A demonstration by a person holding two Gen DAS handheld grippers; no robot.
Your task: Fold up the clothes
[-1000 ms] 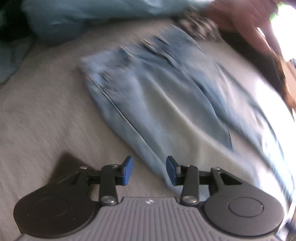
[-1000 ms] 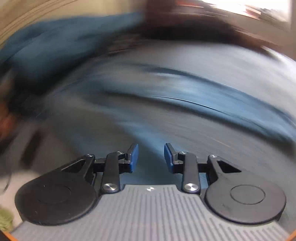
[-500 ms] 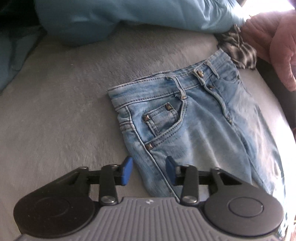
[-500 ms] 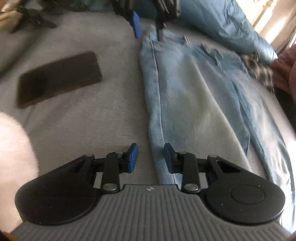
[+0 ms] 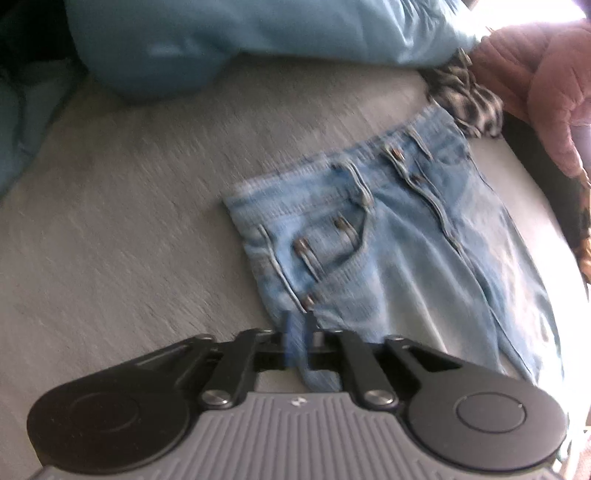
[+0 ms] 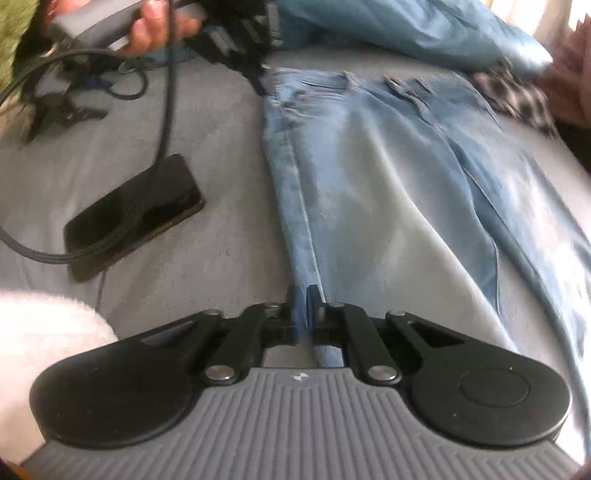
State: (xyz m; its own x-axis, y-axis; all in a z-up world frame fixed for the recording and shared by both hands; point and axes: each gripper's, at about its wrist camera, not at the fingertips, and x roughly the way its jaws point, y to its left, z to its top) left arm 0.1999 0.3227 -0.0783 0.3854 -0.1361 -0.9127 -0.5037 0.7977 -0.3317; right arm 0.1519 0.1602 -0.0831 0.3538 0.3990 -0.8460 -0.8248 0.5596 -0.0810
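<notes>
Both grippers' jaws, previously apart, closing on faded jeans [image 5: 399, 258].

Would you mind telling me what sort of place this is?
Probably a bedroom: the jeans lie on a grey bed sheet, with a blue duvet bunched behind and a phone left on the bed.

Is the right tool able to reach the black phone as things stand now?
Probably not right away. The right tool is closing on the side seam of the jeans, with denim between its pads. The phone lies off to its side on the grey cover, a braided cable draped across it.
</notes>
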